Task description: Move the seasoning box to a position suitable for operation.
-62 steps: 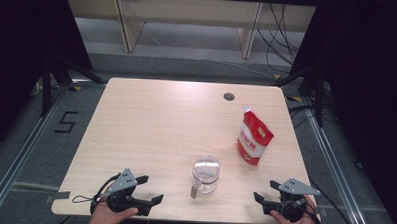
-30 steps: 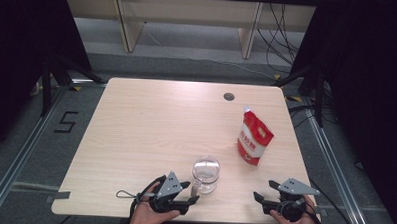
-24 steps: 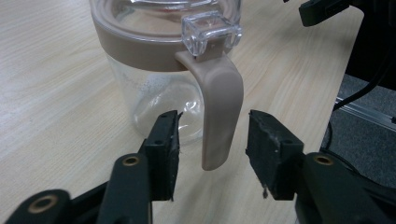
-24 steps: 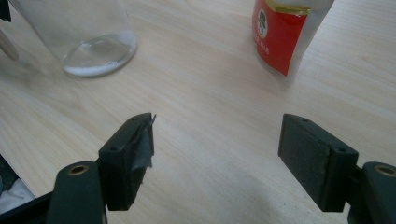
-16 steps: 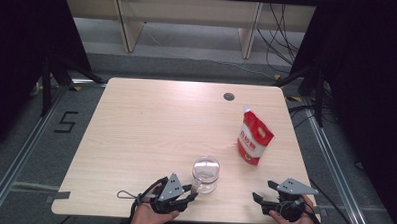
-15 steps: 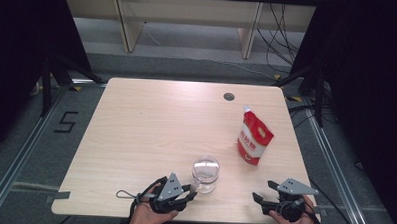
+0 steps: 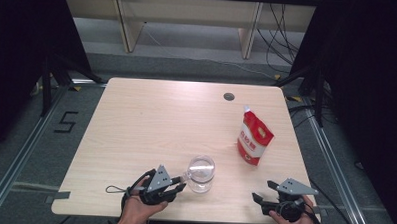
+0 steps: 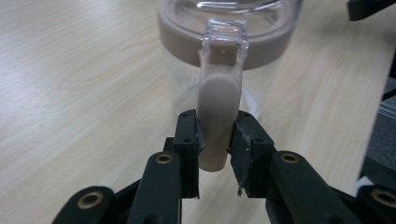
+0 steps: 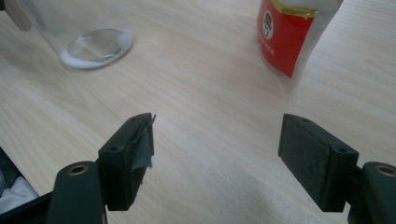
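A clear glass jar point(image 7: 201, 173) with a beige rim stands near the table's front edge. Its beige handle tab point(image 8: 218, 116) hangs down the side that faces me. My left gripper point(image 7: 182, 183) sits just left of the jar, and its jaws have just been closing. In the left gripper view the left gripper point(image 8: 215, 135) is shut on that tab, with both pads pressed against it. My right gripper point(image 7: 264, 191) rests at the front right, open, and the right gripper point(image 9: 219, 149) has nothing between its pads. The jar point(image 9: 88, 32) shows at its upper left.
A red and white pouch point(image 7: 254, 139) stands upright at the right of the wooden table point(image 7: 151, 120), also seen as the pouch point(image 9: 289, 37) ahead of the right gripper. A round cable hole point(image 7: 229, 96) lies near the far edge.
My left hand has moved right from the front left up to the jar, and its jaws have closed on the handle tab. The right gripper has stayed put.
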Action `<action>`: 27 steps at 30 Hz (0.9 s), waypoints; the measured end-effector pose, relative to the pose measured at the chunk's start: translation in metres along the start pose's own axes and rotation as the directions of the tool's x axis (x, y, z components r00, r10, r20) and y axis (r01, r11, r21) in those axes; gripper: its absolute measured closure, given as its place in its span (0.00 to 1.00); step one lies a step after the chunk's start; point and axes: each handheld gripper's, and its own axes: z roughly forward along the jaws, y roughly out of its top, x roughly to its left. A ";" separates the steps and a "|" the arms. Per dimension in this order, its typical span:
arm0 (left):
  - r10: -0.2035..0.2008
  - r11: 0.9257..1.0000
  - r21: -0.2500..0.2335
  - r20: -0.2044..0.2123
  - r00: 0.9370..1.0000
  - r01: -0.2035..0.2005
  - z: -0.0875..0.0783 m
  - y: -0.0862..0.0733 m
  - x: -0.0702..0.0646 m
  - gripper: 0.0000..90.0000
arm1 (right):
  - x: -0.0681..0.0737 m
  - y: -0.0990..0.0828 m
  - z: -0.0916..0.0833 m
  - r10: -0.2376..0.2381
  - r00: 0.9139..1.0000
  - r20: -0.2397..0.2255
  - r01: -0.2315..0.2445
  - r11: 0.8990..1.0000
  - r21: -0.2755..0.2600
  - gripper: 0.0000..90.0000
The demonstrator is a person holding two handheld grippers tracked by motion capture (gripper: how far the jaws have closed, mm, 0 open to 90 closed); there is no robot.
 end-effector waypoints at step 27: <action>-0.015 1.000 -0.007 -0.017 1.000 0.015 -0.001 -0.001 0.025 0.83 | 0.004 0.001 -0.001 0.011 1.000 -0.016 -0.011 1.000 0.012 0.34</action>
